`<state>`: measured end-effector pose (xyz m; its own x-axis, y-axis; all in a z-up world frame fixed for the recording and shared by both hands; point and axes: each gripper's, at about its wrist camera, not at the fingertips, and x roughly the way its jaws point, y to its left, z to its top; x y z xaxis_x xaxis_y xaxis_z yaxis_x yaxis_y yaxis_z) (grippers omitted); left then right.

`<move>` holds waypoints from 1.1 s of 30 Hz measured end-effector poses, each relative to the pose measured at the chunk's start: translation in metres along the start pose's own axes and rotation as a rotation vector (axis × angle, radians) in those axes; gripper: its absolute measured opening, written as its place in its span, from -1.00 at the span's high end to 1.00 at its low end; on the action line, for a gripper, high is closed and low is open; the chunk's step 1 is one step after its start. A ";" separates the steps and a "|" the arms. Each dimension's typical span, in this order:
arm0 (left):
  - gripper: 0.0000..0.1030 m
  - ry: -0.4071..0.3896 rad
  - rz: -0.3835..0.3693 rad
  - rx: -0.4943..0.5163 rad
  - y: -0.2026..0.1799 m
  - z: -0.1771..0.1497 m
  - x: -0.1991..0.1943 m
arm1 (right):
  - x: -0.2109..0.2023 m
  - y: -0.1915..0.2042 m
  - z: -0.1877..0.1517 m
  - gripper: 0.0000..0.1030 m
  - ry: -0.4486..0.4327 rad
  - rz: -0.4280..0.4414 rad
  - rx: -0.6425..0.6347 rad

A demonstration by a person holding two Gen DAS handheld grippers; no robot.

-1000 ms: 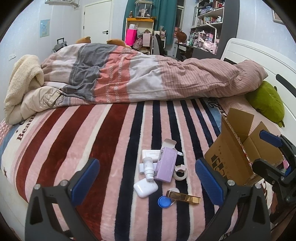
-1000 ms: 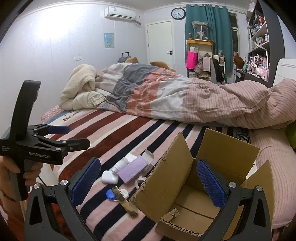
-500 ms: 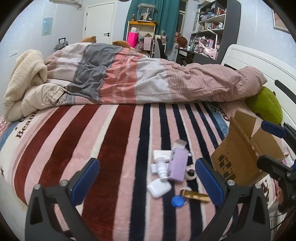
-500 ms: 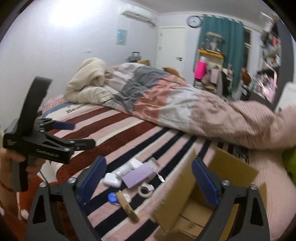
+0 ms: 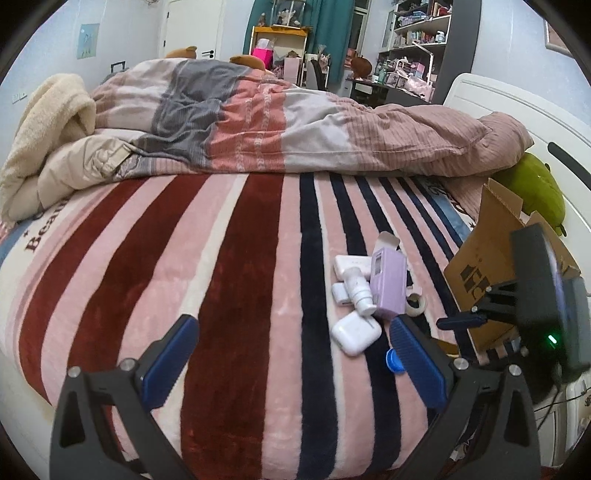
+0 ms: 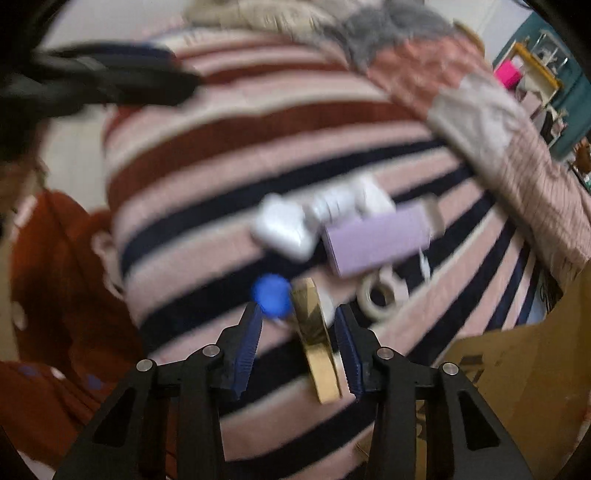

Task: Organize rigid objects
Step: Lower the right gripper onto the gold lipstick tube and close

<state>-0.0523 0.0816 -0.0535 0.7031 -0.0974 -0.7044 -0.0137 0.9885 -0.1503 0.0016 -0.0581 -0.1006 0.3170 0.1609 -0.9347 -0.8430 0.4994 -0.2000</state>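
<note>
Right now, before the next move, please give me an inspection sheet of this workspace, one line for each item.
Surface: striped blanket on a bed, soft and uneven.
Job's things: gold bar, blue cap, tape ring, purple box, white case, white bottle, all close together; open cardboard box beside them.
Clutter: rumpled duvet, green plush.
Grippers: right gripper open, jaws on either side of the gold bar, not touching it; left gripper open, empty, above the blanket.
Cables: one thin cable near the right gripper's body.
Surroundings: bedroom, shelves, teal curtain.
</note>
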 end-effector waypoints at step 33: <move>-0.99 -0.030 -0.049 0.023 0.009 -0.011 -0.022 | 0.011 -0.006 0.031 0.73 -0.119 0.175 0.037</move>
<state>-0.0756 0.0912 -0.0475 0.7233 -0.1425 -0.6756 0.0375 0.9851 -0.1677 0.0230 -0.0329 -0.1003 0.2186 0.3459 -0.9125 -0.8737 0.4859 -0.0251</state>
